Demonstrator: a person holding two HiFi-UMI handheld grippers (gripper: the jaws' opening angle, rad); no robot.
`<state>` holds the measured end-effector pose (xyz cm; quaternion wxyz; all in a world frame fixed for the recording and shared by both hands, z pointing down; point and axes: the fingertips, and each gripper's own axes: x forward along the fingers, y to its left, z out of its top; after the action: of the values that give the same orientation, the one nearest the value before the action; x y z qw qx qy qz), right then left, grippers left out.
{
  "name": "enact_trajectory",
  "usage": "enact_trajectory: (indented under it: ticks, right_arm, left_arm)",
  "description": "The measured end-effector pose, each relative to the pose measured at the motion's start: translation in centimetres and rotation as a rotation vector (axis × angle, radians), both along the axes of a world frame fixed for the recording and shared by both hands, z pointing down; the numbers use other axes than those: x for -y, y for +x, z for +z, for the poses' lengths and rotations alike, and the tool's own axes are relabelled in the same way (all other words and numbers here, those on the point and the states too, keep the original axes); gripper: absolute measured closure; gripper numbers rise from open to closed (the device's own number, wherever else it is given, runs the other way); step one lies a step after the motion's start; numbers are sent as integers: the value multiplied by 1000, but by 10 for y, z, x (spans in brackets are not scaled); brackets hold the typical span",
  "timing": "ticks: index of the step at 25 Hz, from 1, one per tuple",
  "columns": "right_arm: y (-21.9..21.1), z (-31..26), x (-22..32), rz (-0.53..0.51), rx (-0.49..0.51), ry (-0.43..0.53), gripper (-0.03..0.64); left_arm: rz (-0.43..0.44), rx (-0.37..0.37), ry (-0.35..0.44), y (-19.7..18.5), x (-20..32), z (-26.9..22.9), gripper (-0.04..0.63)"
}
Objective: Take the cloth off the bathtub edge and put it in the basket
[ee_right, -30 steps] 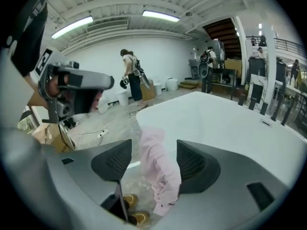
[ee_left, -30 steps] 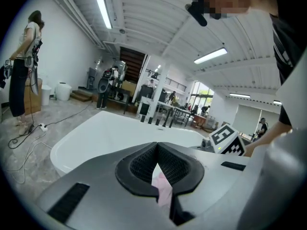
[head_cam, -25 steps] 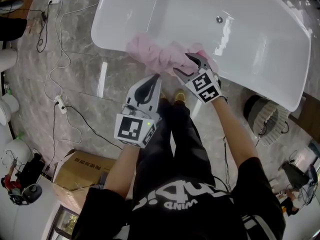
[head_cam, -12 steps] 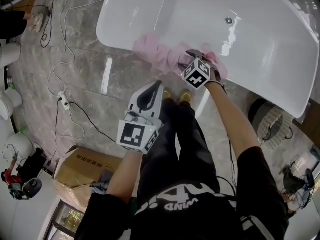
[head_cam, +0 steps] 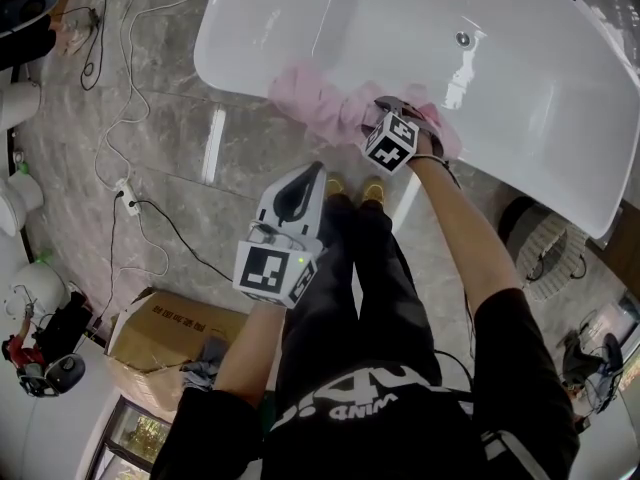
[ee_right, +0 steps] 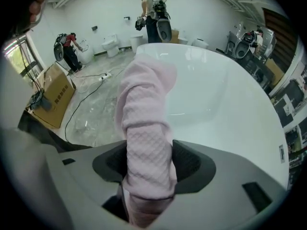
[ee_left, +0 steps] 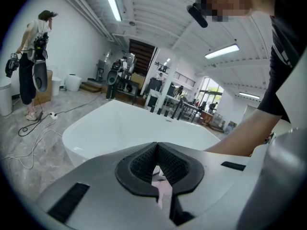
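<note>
A pink quilted cloth (head_cam: pixel 322 108) lies bunched over the near rim of the white bathtub (head_cam: pixel 520 78). My right gripper (head_cam: pixel 398 111) is down on the cloth's right end. In the right gripper view the cloth (ee_right: pixel 145 128) runs up between the two pads, and the right gripper (ee_right: pixel 148 164) is shut on it. My left gripper (head_cam: pixel 308 175) hovers below the tub rim over the floor, apart from the cloth. In the left gripper view its jaws (ee_left: pixel 156 169) are shut with nothing held, and the bathtub (ee_left: pixel 120 123) stands ahead.
A round woven basket (head_cam: pixel 535 236) stands on the floor right of the tub. A cardboard box (head_cam: pixel 160 340) sits lower left. Cables and a power strip (head_cam: pixel 124 194) trail over the marble floor. Other people (ee_right: pixel 156 11) stand beyond the tub.
The right gripper, open beside the cloth a second ago, has turned, dropped onto the cloth and shut on it. The left gripper has hardly moved.
</note>
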<state>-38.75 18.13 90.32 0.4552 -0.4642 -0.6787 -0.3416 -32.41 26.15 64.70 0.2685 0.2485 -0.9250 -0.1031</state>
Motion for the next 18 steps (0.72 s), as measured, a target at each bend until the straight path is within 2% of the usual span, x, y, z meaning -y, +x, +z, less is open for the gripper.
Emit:
enact_trajectory:
  ticks: [4, 8, 15, 16, 18]
  right_arm:
    - [4, -2, 1, -80, 4, 9, 413]
    - [4, -22, 1, -80, -17, -20, 429]
    - [6, -57, 6, 16, -19, -75, 480]
    - [7, -62, 6, 43, -26, -94, 593]
    - [8, -69, 7, 112, -51, -131, 600]
  left_arm:
    - [-34, -17, 13, 0, -8, 2, 581]
    - [-46, -27, 31, 4, -12, -6, 581]
    - [-51, 7, 33, -2, -16, -25, 581]
    - [-50, 13, 33, -3, -16, -27, 581]
    - [-48, 19, 34, -6, -17, -30, 581]
